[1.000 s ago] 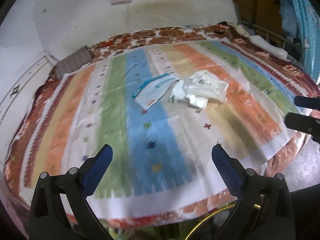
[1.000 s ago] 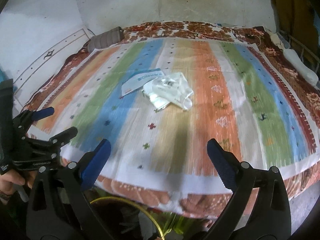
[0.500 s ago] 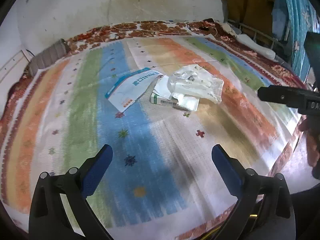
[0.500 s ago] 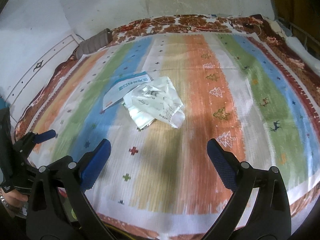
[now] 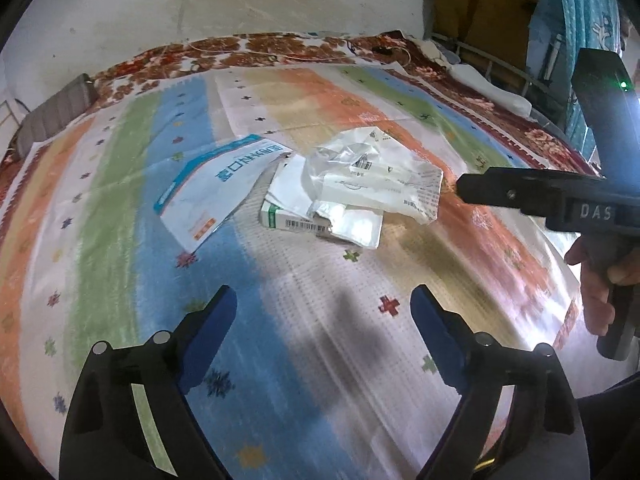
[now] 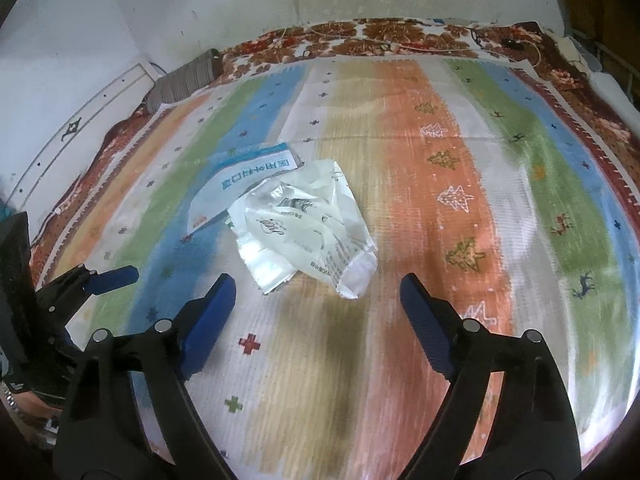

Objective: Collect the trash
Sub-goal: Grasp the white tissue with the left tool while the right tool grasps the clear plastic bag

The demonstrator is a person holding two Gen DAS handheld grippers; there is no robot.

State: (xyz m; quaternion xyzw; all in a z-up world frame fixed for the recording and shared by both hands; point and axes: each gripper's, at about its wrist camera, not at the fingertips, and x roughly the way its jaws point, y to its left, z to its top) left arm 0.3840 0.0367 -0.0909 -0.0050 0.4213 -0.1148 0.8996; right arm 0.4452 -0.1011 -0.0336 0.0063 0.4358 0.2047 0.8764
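A heap of trash lies mid-bed on the striped blanket (image 5: pixel 120 208). It holds a flat blue-and-white packet (image 5: pixel 216 192), a small white-and-green box (image 5: pixel 288 216), a crumpled clear wrapper (image 5: pixel 372 176) and a silver pouch (image 5: pixel 356 228). My left gripper (image 5: pixel 323 300) hovers short of the heap, its jaws closing with nothing between them. The right gripper (image 6: pixel 317 286) is just short of the wrapper (image 6: pixel 308 228), also closing on nothing. That wrapper partly covers the packet (image 6: pixel 240 184). Each gripper shows in the other's view: right gripper (image 5: pixel 520 192), left gripper (image 6: pixel 100 280).
A grey pillow (image 5: pixel 52 116) lies at the bed's far left by the wall. A floral bedcover (image 6: pixel 400 36) with a thin cable lies at the head end. A metal rail and hanging clothes (image 5: pixel 480 8) stand to the right. A hand (image 5: pixel 600 292) grips the right tool.
Both grippers have moved forward and down over the bed, so the trash heap sits much closer. Both pairs of jaws stand slightly narrower than before.
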